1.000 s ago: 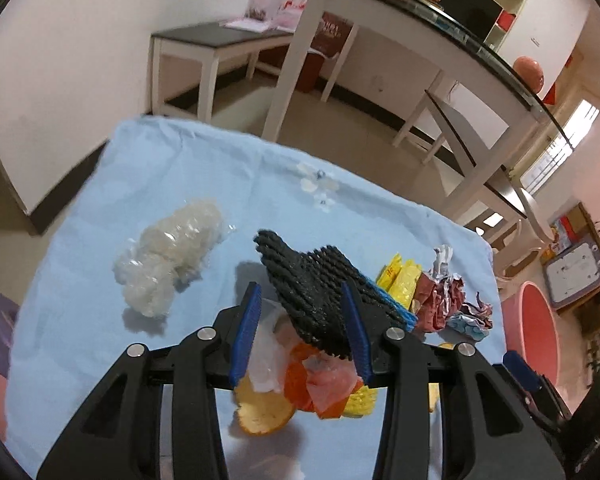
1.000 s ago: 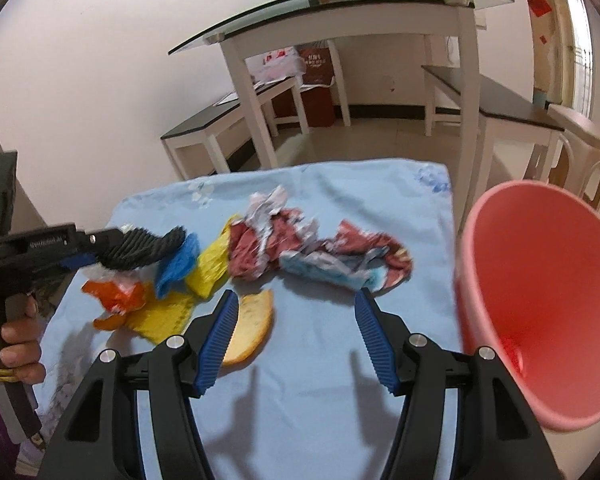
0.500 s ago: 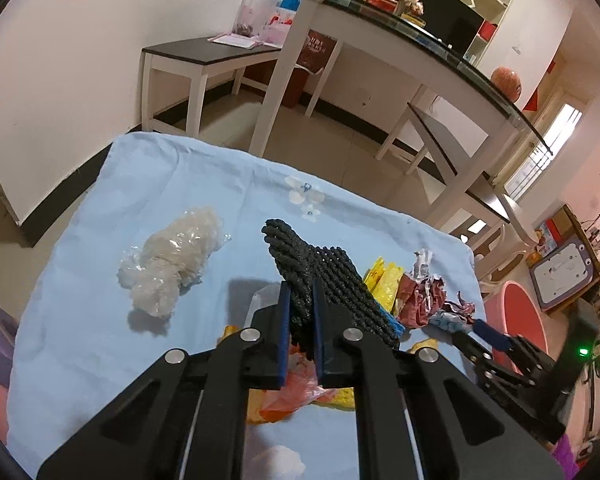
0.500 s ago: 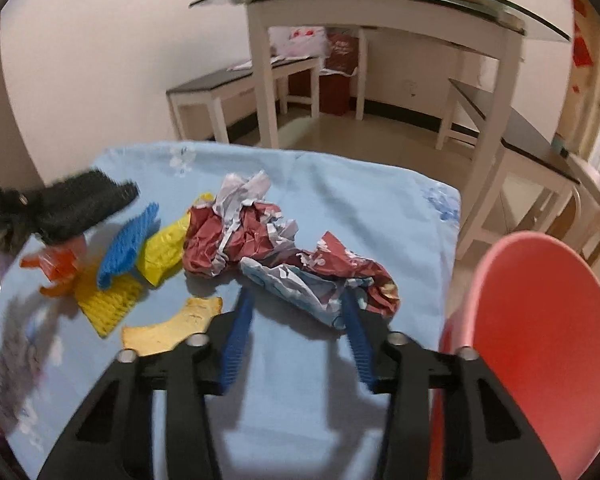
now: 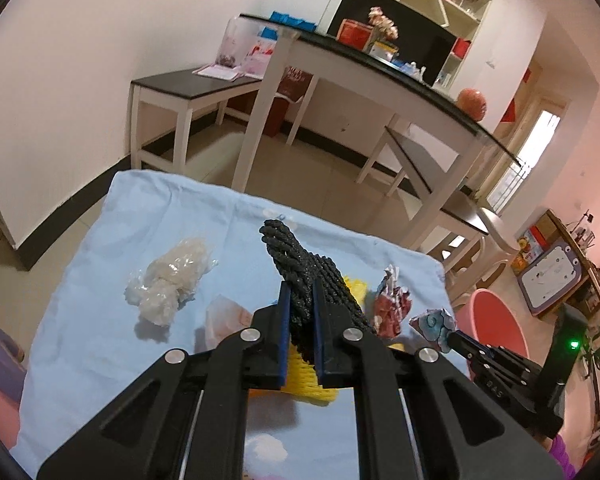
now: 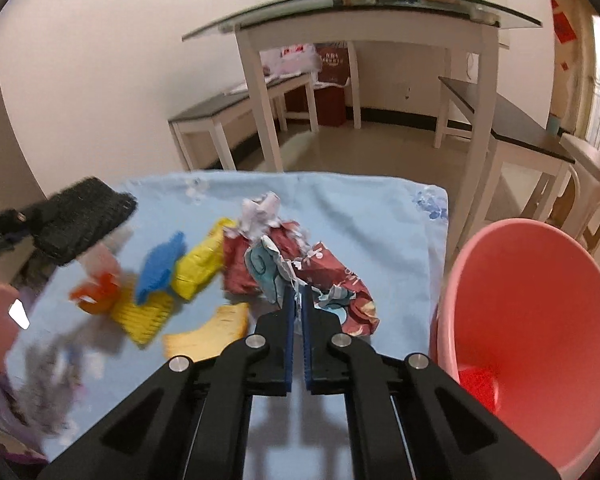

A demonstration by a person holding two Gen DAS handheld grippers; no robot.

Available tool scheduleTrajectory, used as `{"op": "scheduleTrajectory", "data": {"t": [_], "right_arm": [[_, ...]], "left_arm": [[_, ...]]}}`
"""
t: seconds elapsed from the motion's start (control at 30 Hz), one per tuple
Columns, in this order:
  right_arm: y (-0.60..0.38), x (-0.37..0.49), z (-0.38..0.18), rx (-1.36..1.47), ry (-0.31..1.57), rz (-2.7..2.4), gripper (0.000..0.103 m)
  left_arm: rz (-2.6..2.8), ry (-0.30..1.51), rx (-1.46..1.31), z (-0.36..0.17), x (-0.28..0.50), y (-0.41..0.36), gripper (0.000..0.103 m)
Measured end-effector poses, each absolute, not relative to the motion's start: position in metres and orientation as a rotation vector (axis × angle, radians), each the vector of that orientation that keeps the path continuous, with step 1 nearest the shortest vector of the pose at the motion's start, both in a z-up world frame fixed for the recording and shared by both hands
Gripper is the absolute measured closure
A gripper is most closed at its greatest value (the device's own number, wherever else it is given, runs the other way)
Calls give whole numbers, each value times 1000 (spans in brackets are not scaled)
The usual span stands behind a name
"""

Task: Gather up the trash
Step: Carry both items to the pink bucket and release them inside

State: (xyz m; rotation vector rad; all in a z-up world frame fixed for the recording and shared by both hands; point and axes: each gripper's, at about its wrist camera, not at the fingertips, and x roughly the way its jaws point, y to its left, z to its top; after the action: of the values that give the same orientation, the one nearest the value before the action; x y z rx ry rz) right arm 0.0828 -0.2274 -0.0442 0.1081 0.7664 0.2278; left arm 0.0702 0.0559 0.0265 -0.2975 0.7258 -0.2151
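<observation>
My left gripper (image 5: 301,292) is shut on a black foam net sleeve (image 5: 300,264) and holds it above the blue cloth (image 5: 100,320). The sleeve also shows at the left of the right wrist view (image 6: 84,220). My right gripper (image 6: 297,294) is shut on a crumpled red and light-blue wrapper (image 6: 320,280) lying near the cloth's right edge. Yellow foam net (image 6: 200,260), blue foam net (image 6: 160,264), orange scraps (image 6: 96,296) and a peel piece (image 6: 212,332) lie on the cloth. A clear plastic wad (image 5: 168,280) lies at the left.
A pink bin (image 6: 540,340) stands just right of the cloth, with something red at its bottom. A glass-topped white table (image 6: 380,20) and dark benches (image 6: 236,108) stand behind. The cloth's far part is bare.
Both grippers have closed: the left on the black sleeve, now lifted higher, and the right has moved forward and shut on the crumpled wrapper.
</observation>
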Motion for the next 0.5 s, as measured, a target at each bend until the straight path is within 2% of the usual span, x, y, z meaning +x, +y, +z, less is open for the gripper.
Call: {"op": "scheduleTrajectory", "data": {"t": [0.5], "right_arm": [[-287, 17, 5, 316, 636, 169, 100]], "left_arm": [[-361, 654, -221, 56, 43, -13, 94]]}}
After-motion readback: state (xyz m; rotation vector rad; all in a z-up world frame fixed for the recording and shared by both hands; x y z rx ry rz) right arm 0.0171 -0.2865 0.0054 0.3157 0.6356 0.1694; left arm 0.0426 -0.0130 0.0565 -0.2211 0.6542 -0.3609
